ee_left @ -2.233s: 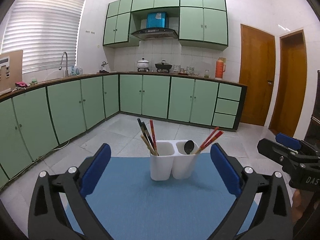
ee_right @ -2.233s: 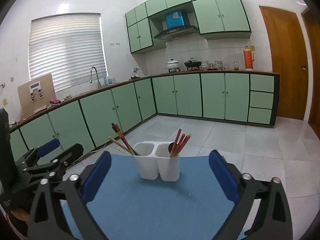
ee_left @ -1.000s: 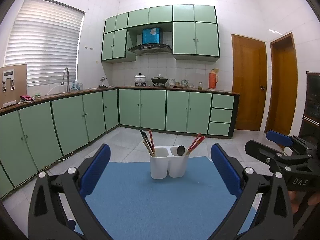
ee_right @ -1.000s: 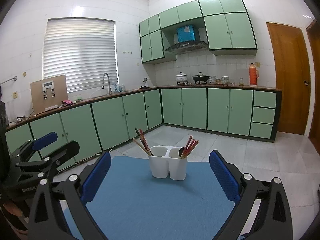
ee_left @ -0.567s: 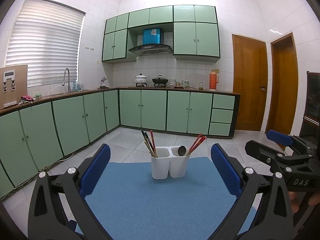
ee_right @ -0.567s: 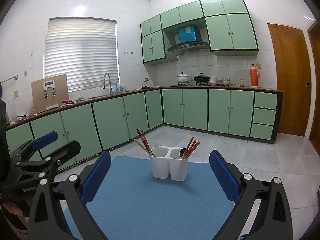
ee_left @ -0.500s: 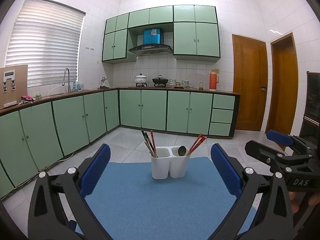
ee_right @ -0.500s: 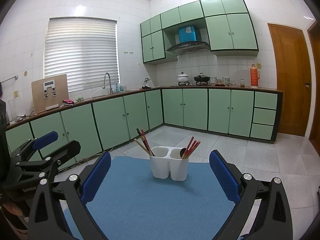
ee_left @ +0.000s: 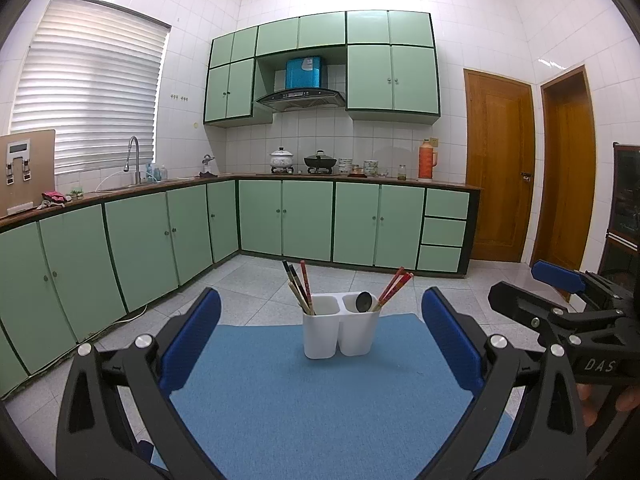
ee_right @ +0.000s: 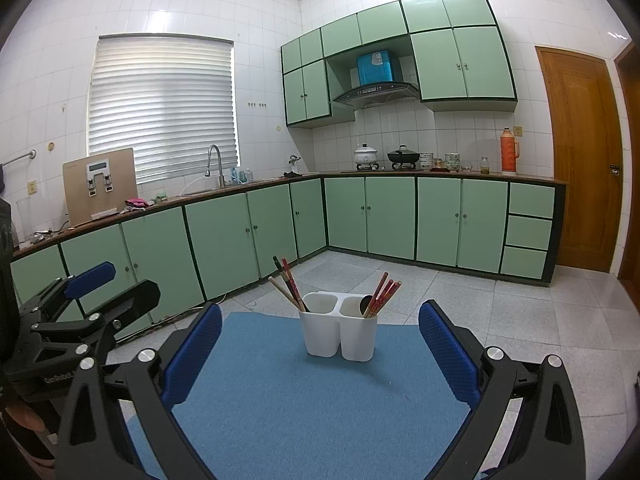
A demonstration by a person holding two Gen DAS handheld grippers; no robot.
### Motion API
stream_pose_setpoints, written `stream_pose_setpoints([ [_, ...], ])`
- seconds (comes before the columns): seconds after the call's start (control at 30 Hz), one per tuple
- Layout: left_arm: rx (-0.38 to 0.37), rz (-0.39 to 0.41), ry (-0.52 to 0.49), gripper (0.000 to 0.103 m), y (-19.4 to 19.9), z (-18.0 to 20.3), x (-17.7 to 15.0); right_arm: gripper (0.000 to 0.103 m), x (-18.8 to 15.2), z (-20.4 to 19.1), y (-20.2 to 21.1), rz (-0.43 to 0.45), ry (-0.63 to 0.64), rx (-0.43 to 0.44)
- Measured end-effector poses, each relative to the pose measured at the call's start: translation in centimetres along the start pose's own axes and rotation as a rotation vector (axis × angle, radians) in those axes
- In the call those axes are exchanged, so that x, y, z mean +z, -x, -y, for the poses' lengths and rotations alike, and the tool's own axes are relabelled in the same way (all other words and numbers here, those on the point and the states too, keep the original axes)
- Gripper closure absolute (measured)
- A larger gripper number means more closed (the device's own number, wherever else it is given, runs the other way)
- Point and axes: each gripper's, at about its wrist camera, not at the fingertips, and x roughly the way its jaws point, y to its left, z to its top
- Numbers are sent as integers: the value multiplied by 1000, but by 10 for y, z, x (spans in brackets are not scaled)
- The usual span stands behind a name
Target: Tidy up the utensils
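Both claws, left (ee_left: 320, 332) & right (ee_right: 320, 336), have backed off open & empty; holder (ee_left: 340, 330) w/ 2 compartments now farther, utensils sorted, task approx. done.

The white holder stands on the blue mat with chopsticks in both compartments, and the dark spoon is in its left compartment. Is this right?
Not quite: the dark spoon is in the right compartment of the white holder, beside the red chopsticks, as the left wrist view shows. The rest is right.

Both wrist views face utensil holder (ee_left: 341, 331) — side by side.
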Motion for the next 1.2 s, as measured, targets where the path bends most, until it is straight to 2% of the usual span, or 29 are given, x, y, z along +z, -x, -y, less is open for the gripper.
stream_pose_setpoints([
  [1.2,2,-6,-5,6,-2,-3,-1,6,-1,-1,-1,0,-1,-1],
])
